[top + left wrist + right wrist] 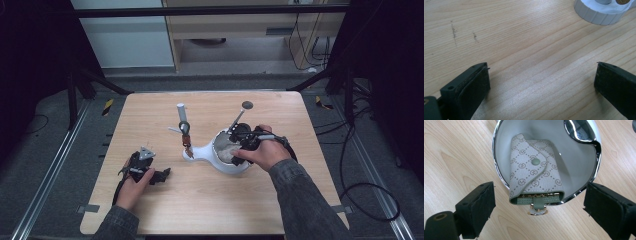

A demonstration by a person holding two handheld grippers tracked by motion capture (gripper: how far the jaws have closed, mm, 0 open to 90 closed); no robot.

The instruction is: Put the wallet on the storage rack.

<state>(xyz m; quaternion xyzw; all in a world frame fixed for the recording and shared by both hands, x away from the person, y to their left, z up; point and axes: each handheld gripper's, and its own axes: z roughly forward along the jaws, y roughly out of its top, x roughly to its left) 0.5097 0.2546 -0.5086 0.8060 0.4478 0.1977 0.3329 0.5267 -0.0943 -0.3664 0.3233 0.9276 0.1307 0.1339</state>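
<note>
A patterned fabric key case [534, 175] is seen resting in a glossy white, chrome-rimmed bowl [579, 162]. The right gripper [537, 205] is held above it, jaws apart, nothing clasped. The left gripper [541, 82] gapes over bare wood.

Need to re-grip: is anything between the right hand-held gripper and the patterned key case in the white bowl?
Nothing visible. The right hand-held gripper is open just above the beige monogram key case, which leans on the white chrome-rimmed bowl.

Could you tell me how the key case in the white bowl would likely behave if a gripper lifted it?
The key case looks like soft fabric, so it would probably flex. Its snap flap seems closed, so it should stay folded. The metal ring at its end may dangle and catch the bowl rim.
</note>
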